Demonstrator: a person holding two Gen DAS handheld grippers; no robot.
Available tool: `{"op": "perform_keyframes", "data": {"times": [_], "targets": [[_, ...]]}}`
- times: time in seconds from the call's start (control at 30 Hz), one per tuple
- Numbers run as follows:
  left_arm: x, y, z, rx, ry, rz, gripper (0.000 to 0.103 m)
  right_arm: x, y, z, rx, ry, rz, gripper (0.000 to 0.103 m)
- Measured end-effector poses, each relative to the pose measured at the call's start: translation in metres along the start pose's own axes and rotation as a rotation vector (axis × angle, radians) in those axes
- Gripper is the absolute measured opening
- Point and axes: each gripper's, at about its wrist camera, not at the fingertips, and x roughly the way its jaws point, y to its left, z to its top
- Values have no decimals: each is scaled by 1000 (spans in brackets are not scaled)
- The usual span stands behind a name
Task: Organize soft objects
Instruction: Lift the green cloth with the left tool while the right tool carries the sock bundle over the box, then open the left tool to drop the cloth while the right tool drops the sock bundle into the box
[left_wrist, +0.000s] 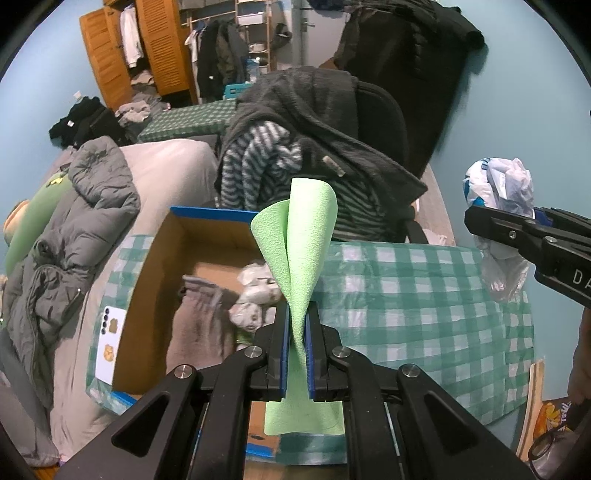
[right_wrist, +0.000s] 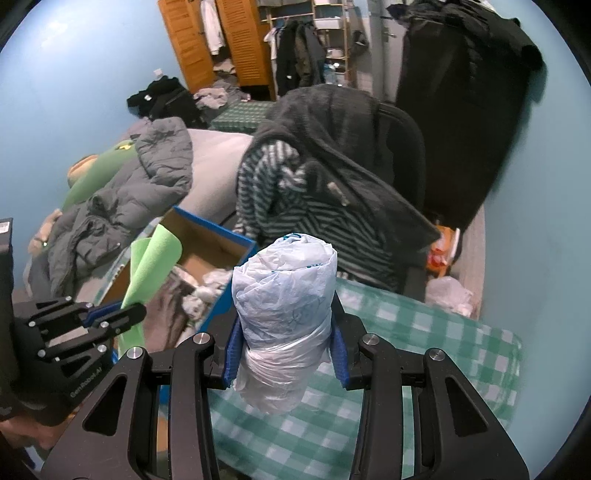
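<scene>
Green foam sheet (left_wrist: 295, 258) is seen in the left wrist view pinched between the nearly closed jaws of the left gripper (left_wrist: 296, 317), its upper part curled into a cone and its lower edge hanging below the fingers. It is held above the near right corner of a cardboard box (left_wrist: 155, 266) with blue rims, which is set on a green checked tablecloth (left_wrist: 406, 295). Inside the box a grey cloth (left_wrist: 199, 325) and crumpled white bags (left_wrist: 255, 295) are lying. At the right edge the right gripper (left_wrist: 480, 221) is seen with a white plastic bag (left_wrist: 502, 192).

From the right wrist view, the white plastic bag (right_wrist: 284, 302), rolled into a bundle, is clamped between the blue pads of the right gripper (right_wrist: 284, 347), the jaws partly closed around it, above the tablecloth (right_wrist: 424, 332). To the left, the left gripper (right_wrist: 122, 314) is shown holding the foam sheet (right_wrist: 155, 258) beside the box (right_wrist: 221, 251).
</scene>
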Motion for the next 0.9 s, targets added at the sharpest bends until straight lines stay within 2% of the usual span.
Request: {"op": "perform_keyframes", "data": {"times": [0.47,0.9], "targets": [[9,61,-5,-63,18,42,7,40,62,20,-50,37,74,39],[45,108,-9,-97,95,59,7,91,103,33,-70,116,117,39]]}}
